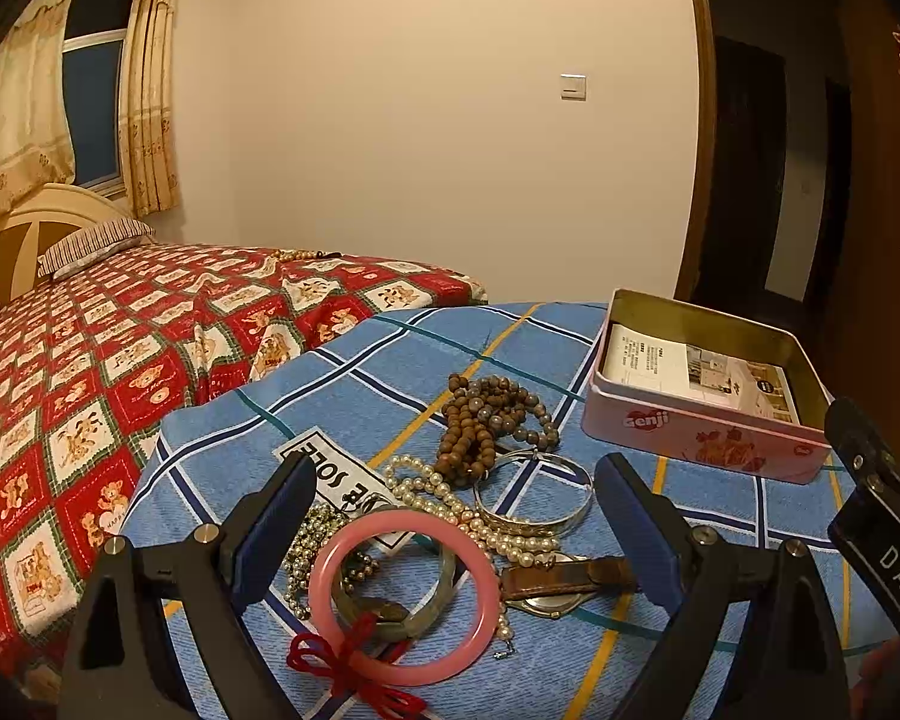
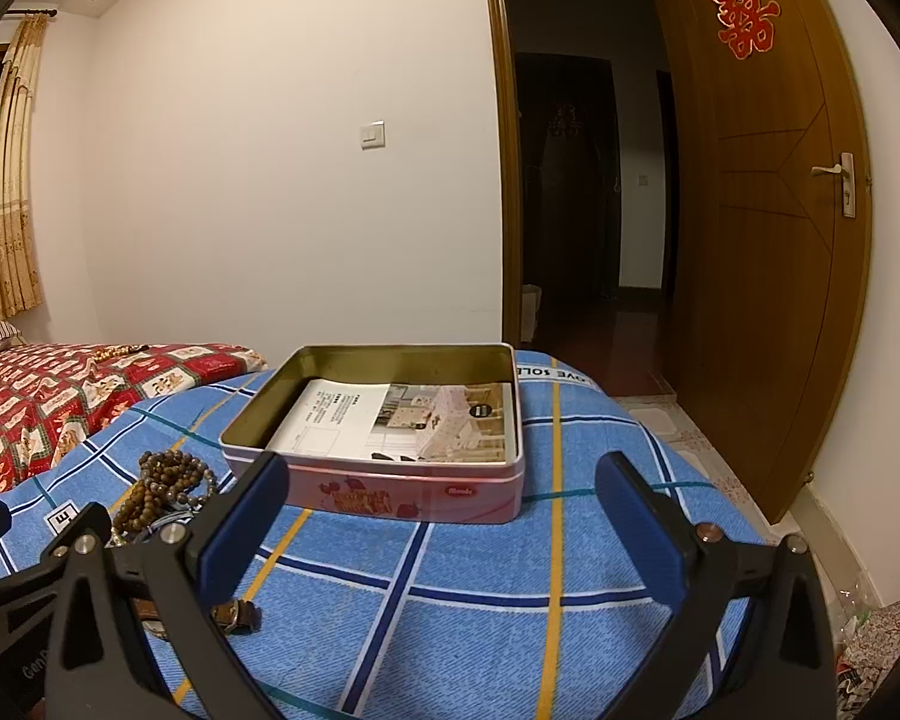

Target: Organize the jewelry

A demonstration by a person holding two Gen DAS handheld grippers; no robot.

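Left tongs [image 1: 450, 531] spread wide, empty, hovering over the jewelry heap: pink bangle [image 1: 403, 594] nearest, pearls [image 1: 450, 501], silver bangle [image 1: 534, 489] and watch [image 1: 561, 585] behind, wooden beads [image 1: 489, 420] farthest. Right tongs [image 2: 444, 531] likewise spread, empty, facing the open pink tin [image 2: 390, 483] on the blue cloth [image 2: 450, 600], beads at left.

Bare blue cloth [image 2: 450, 588] before the tin [image 2: 390, 486]; jewelry heap [image 1: 450, 510] crowds left
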